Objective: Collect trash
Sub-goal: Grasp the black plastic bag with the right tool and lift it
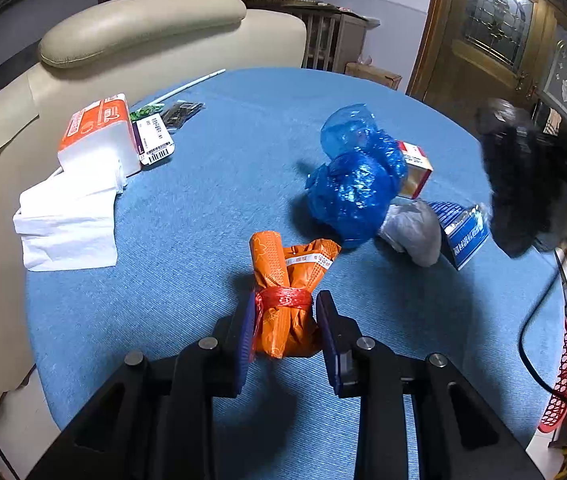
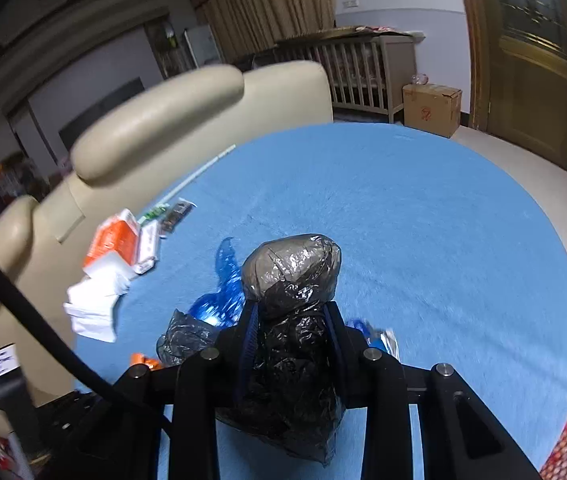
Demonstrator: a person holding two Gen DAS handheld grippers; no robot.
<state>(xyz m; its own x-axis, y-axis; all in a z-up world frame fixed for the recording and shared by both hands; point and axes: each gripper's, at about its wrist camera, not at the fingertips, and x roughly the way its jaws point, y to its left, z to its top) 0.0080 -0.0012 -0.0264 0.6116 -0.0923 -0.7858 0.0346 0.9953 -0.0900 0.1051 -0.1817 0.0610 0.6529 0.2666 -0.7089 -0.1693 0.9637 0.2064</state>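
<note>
An orange plastic bundle (image 1: 283,280) tied with red string lies on the round blue table (image 1: 211,184), and my left gripper (image 1: 285,300) is shut on it, its pads pressing both sides. Beyond it sit crumpled blue bags (image 1: 351,188), a grey bag (image 1: 415,232), a blue box (image 1: 465,234) and a red-and-yellow box (image 1: 417,168). My right gripper (image 2: 291,308) is shut on a black plastic bag (image 2: 291,352) that bulges out above its fingers and hangs below them, over the table. In the left wrist view that black bag (image 1: 531,184) is a blur at the right.
An orange-and-white tissue pack (image 1: 97,132) and loose white tissues (image 1: 67,224) lie at the table's left, with small packets (image 1: 155,136) behind. A beige chair (image 1: 143,28) stands at the far edge. A red basket (image 1: 563,380) sits low at the right, beside a black cable (image 1: 531,320).
</note>
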